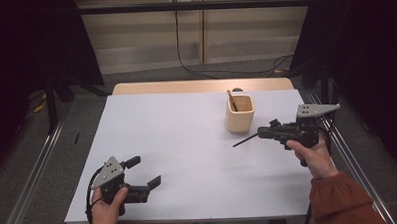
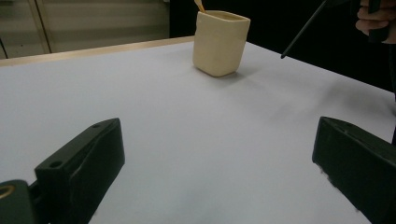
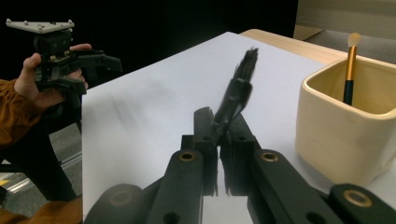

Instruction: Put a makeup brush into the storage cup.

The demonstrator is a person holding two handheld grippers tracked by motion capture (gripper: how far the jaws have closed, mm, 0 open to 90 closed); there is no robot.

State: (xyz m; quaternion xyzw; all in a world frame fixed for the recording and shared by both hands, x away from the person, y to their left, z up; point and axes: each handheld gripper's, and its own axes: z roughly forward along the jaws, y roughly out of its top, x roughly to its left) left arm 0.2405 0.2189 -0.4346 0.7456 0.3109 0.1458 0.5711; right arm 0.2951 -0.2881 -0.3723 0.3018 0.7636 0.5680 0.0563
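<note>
A black makeup brush (image 3: 236,100) is clamped between the closed jaws of the right gripper (image 3: 223,135), its bristles pointed up and away. Just right of the brush, a cream ceramic cup (image 3: 348,135) is seen on the white tabletop (image 3: 154,107), with a gold-handled brush (image 3: 350,70) standing inside. Far left of the cup, the left gripper (image 3: 100,60) is held in a hand (image 3: 35,81).

High view: from above the near edge, facing forward and down over the whole white table (image 1: 188,152) to the floor and wall beyond. Left gripper view: low, close to the tabletop, looking across it toward the cream cup (image 2: 219,43) at the far side. Right gripper view: close beside the same cup, facing back toward the left gripper (image 3: 100,59). Shared by all three: cup and tabletop.
</note>
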